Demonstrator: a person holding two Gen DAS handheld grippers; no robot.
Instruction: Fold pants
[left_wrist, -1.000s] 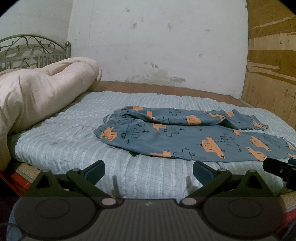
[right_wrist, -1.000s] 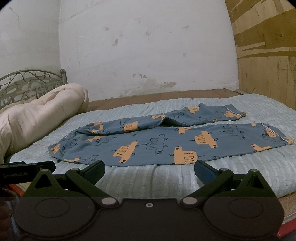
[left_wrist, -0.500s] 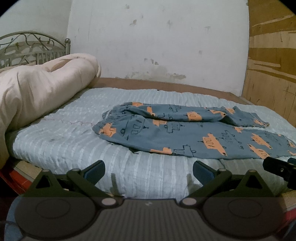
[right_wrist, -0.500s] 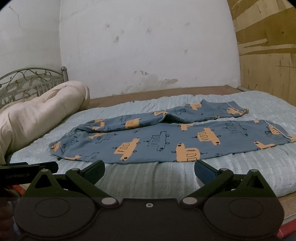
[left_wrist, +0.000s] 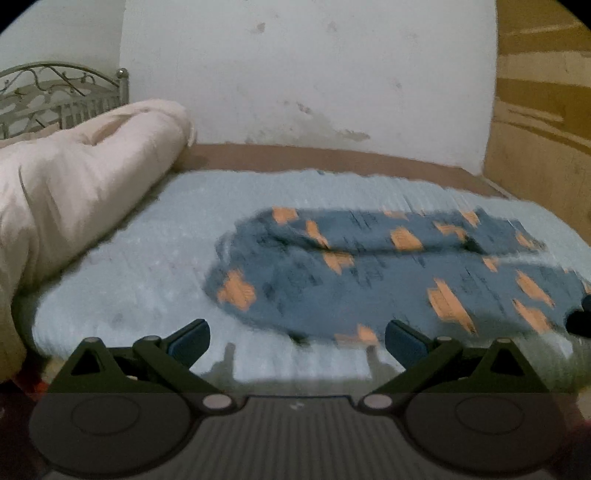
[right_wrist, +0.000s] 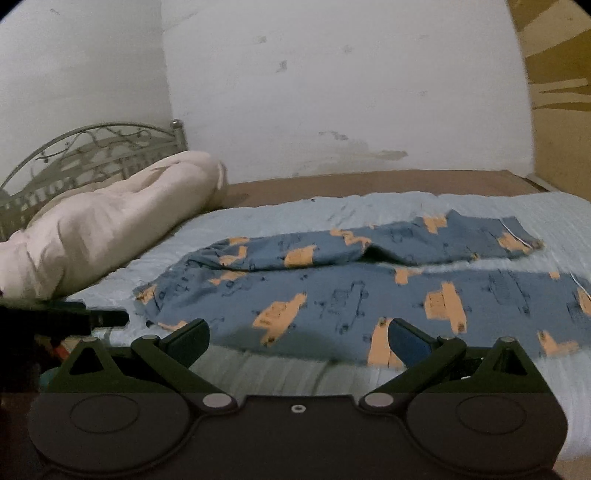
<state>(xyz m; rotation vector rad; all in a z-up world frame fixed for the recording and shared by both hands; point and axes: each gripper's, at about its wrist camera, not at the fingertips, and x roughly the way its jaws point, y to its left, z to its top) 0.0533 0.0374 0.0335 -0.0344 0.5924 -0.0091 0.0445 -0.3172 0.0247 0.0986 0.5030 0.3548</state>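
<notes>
Blue pants (left_wrist: 373, 273) with orange car prints lie spread flat on the light blue bedcover (left_wrist: 140, 266), waistband to the left, legs running right. They also show in the right wrist view (right_wrist: 354, 288). My left gripper (left_wrist: 297, 341) is open and empty, just short of the near hem by the waist end. My right gripper (right_wrist: 297, 338) is open and empty, at the near edge of the pants' middle, its right finger over the cloth. The left view is blurred.
A rolled cream duvet (left_wrist: 74, 184) lies along the left side of the bed before a metal headboard (left_wrist: 62, 96). A white wall stands behind, a wooden panel (left_wrist: 539, 122) at the right. The other gripper's tip (right_wrist: 74, 317) shows at the left of the right view.
Both grippers have moved forward toward the bed; the pants now look larger and closer. Both stay open. The pants have not moved.
</notes>
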